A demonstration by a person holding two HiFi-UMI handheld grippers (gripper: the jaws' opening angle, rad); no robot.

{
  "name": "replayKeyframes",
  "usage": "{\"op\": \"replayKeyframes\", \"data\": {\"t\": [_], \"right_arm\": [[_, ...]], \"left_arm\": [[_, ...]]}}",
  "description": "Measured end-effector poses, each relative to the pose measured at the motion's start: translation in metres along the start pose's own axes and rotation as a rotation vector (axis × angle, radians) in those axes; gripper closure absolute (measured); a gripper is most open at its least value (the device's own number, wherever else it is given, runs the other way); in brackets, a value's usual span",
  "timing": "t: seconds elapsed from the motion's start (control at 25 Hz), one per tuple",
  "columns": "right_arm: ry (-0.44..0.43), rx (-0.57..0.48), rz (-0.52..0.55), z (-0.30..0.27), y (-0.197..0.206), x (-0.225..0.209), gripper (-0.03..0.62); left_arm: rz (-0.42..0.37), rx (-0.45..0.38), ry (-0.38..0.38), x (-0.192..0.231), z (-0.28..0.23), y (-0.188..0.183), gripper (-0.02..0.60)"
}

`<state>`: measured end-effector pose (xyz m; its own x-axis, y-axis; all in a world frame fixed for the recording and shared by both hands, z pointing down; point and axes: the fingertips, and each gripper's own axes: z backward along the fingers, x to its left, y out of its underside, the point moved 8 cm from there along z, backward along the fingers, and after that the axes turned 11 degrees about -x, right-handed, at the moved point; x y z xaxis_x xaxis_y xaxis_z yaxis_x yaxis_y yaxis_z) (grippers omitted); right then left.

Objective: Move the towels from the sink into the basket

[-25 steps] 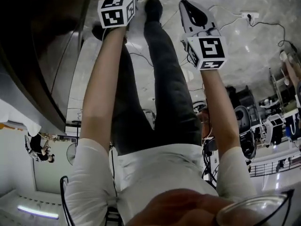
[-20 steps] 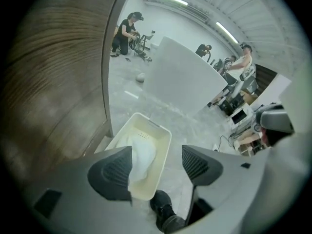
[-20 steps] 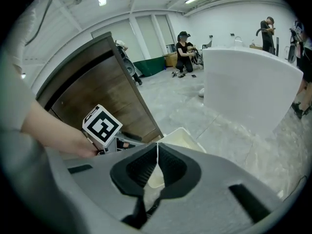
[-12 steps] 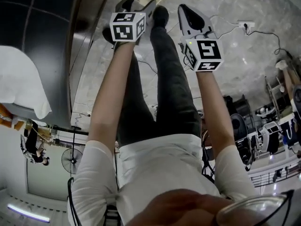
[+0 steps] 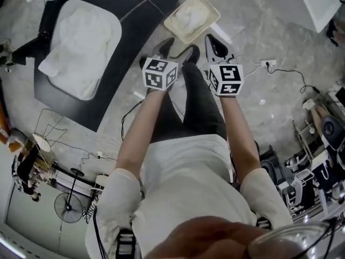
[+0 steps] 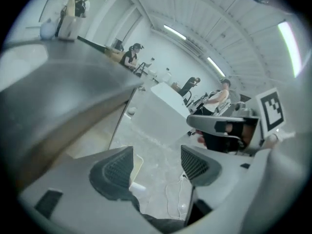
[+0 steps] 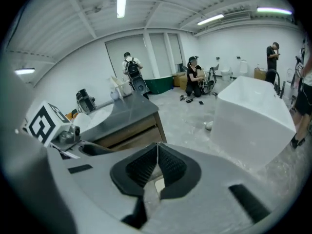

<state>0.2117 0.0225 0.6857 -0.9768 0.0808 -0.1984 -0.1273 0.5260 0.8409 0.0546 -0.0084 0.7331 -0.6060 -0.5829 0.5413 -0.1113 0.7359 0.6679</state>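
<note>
In the head view a heap of white towels (image 5: 81,45) fills the sink set in the black counter (image 5: 137,31) at upper left. A cream basket (image 5: 175,28) stands on the floor to its right with a white towel (image 5: 190,16) inside. Both grippers are held out above the person's legs, short of the basket. My left gripper (image 5: 175,48) is open with nothing between its pads (image 6: 114,172). My right gripper (image 5: 214,43) is shut, its pads (image 7: 168,167) pressed together with nothing seen between them. A cream basket edge (image 6: 137,165) shows past the left pad.
Cables (image 5: 280,72) and a wall plug lie on the marble floor at right. A large white box (image 7: 253,116) stands ahead of the right gripper. People and equipment are at the back of the room, and a fan (image 5: 67,206) and stands at lower left.
Both grippers have risen from low beside the counter's front. The counter top, the towels in the sink and the basket have come into the head view.
</note>
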Motion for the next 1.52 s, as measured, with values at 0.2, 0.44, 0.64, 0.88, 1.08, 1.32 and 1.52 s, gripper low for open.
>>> {"op": "replayKeyframes", "data": {"t": [0.2, 0.44, 0.64, 0.88, 1.08, 1.32, 1.52], "right_arm": [[-0.086, -0.051, 0.099, 0.032, -0.086, 0.059, 0.589], [-0.202, -0.113, 0.19, 0.063, -0.162, 0.128, 0.589], [-0.281, -0.164, 0.291, 0.081, -0.211, 0.17, 0.589], [-0.354, -0.228, 0.345, 0.107, -0.263, 0.209, 0.589], [-0.375, -0.275, 0.328, 0.133, -0.296, 0.222, 0.589], [-0.395, -0.295, 0.278, 0.148, -0.309, 0.242, 0.589], [-0.405, -0.319, 0.33, 0.16, -0.309, 0.257, 0.589]], "left_arm": [[-0.029, -0.099, 0.003, -0.032, 0.105, -0.07, 0.284], [-0.038, -0.23, -0.061, -0.041, 0.219, -0.131, 0.291], [-0.053, -0.352, -0.122, -0.042, 0.303, -0.166, 0.295], [-0.065, -0.419, -0.176, -0.043, 0.39, -0.188, 0.295], [-0.108, -0.496, -0.247, -0.054, 0.442, -0.198, 0.307], [-0.127, -0.602, -0.37, -0.056, 0.481, -0.205, 0.41], [-0.16, -0.622, -0.424, -0.06, 0.502, -0.196, 0.471]]}}
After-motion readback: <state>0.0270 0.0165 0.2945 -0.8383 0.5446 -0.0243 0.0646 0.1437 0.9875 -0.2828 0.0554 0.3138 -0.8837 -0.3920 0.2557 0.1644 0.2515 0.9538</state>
